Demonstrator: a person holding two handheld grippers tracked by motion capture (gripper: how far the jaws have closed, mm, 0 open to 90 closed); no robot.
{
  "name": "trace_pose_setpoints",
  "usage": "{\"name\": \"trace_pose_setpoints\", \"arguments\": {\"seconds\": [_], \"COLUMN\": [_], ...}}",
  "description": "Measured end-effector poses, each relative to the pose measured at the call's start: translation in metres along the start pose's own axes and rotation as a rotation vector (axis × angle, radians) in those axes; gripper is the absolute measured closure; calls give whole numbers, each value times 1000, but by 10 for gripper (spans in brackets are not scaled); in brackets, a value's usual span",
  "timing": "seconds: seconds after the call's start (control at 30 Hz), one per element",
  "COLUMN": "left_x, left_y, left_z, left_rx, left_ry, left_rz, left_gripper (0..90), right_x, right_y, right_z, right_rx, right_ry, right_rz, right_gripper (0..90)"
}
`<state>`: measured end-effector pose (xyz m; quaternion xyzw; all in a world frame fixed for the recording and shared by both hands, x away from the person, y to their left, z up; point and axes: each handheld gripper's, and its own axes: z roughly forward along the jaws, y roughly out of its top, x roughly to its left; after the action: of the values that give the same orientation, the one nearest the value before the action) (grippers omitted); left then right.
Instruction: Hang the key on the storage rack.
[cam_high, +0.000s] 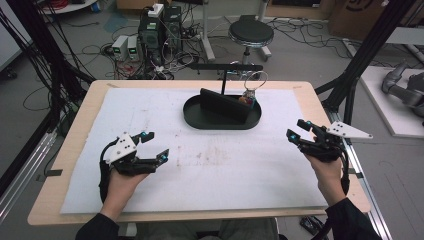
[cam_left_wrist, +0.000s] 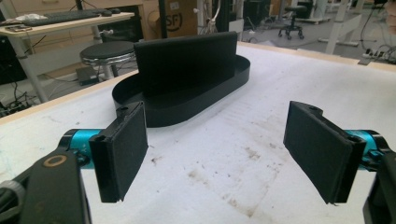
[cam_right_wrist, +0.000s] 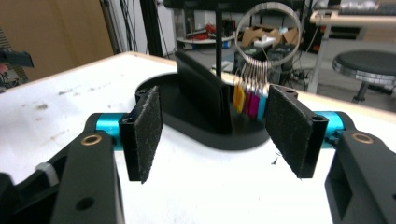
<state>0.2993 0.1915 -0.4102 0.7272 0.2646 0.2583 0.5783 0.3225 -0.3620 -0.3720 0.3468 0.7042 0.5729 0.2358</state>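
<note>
high view: metal ring holding coloured tags, upright in black tray.

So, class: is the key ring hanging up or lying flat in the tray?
Hanging. The ring stands upright from the stand's bar, its coloured tags dangling down toward the black tray, behind the open right gripper.

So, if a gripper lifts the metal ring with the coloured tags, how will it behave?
The ring is thin metal, so probably stiff and light. The coloured tags hang loosely from it and would likely swing and slide along it. It seems to lean in the black tray, so a nudge may tip it.
</note>
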Motion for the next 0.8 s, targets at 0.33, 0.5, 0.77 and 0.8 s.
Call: {"name": "trace_pose_setpoints", "arguments": {"seconds": [0.33, 0.5, 0.77, 0.8], "left_x": [0, 0, -1, -1], "left_y": [-7, -10, -11, -11], "left_z": [-1, -2, -3, -3], "left_rx": [35, 42, 45, 44], "left_ry": [6, 8, 11, 14], "left_rz": [12, 13, 13, 12], "left_gripper": [217, 216, 217, 217], "right_x": [-5, -5, -1, -1], "right_y": [-21, -24, -25, -25], "right_z": [-1, 4, 9, 9], "right_rx": [7, 38, 53, 53], "right_ry": [-29, -27, -8, -8], "right_rz": [5, -6, -12, -13], "right_gripper": [324, 311, 301, 299]}}
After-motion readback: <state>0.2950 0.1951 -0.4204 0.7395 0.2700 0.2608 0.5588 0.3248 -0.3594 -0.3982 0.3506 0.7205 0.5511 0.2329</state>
